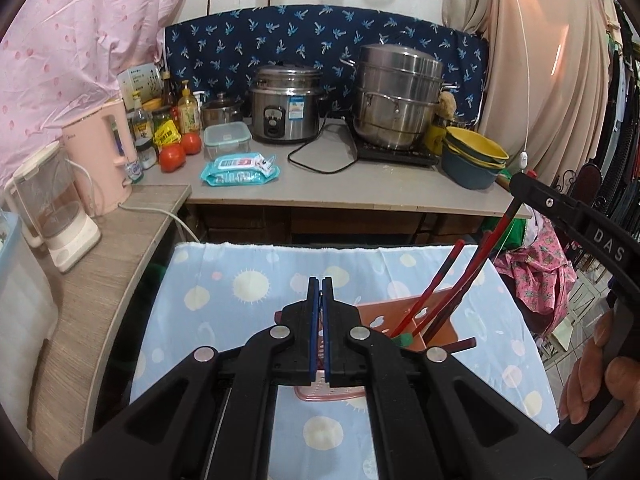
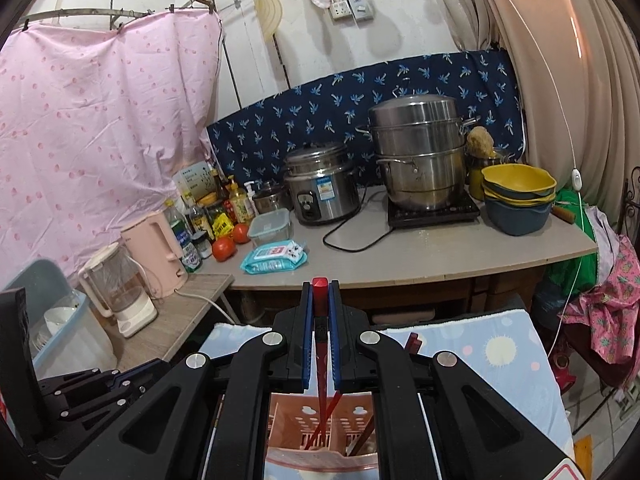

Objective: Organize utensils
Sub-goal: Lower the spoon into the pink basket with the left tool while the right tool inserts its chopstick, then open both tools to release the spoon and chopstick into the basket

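Two close wrist views over the blue tablecloth [image 1: 224, 280], both facing the shared cluttered counter [image 2: 420, 264].

Left tongs [image 1: 321, 284] closed; right tongs [image 2: 320, 286] clamped

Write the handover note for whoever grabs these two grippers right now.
Right gripper: shut on a red chopstick, its lower end already down inside the pink utensil holder.
Left gripper: jaws closed, nothing visibly held, hovering at the holder's left side above the blue tablecloth.
Done: other red chopsticks already stand in the holder.
Left: release this chopstick into the holder. No loose utensils show on the cloth, so check for any out of view.
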A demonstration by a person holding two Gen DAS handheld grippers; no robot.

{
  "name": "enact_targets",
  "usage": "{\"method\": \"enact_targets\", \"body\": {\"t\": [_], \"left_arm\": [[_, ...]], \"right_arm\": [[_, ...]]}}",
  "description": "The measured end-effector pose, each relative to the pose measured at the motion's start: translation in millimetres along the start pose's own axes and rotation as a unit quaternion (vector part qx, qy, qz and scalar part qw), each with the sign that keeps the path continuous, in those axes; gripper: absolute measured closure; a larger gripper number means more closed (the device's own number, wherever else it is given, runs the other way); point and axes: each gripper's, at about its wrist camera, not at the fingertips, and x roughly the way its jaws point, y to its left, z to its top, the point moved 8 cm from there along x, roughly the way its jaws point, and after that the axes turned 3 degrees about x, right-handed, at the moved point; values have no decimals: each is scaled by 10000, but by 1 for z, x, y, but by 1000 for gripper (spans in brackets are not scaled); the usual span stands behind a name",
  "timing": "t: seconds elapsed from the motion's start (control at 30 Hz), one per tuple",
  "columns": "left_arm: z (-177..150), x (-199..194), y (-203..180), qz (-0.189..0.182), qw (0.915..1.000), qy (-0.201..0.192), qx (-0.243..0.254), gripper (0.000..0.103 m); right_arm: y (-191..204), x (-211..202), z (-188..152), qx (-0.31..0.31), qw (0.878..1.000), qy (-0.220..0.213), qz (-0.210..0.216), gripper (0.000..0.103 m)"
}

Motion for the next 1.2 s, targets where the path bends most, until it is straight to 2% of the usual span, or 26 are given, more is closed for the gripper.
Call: {"method": "enact_targets", "body": {"t": [0.57, 0.6, 0.67, 0.73, 0.8, 0.9, 1.0, 1.2], "left_arm": [[-3, 7, 1, 140, 9999, 25, -58, 101], [-3, 5, 1, 172, 9998, 9, -43, 101], [-3, 4, 1, 185, 9998, 10, -61, 99], [-4, 2, 1, 191, 9998, 9, -102, 92], [-5, -2, 1, 206, 9997, -27, -116, 82], [-6, -10, -2, 211, 9997, -81, -101, 77], [-9, -21, -4, 259, 9995, -174, -86, 66], [-20, -39, -8, 265, 9993, -242, -87, 59]], "right_arm": [[-3, 16, -33, -21, 9992, 405, -8, 96], [-3, 15, -34, -29, 9992, 386, -23, 90], [-5, 12, -35, -26, 9993, 359, -66, 73], [-6, 8, -35, -2, 9995, 309, -95, 66], [-8, 4, -36, 2, 9995, 300, -116, 65], [-10, -4, -37, 26, 9995, 301, -136, 61], [-14, -13, -42, 28, 9993, 307, -190, 58], [-23, -31, -62, 23, 9986, 434, -317, 53]]}}
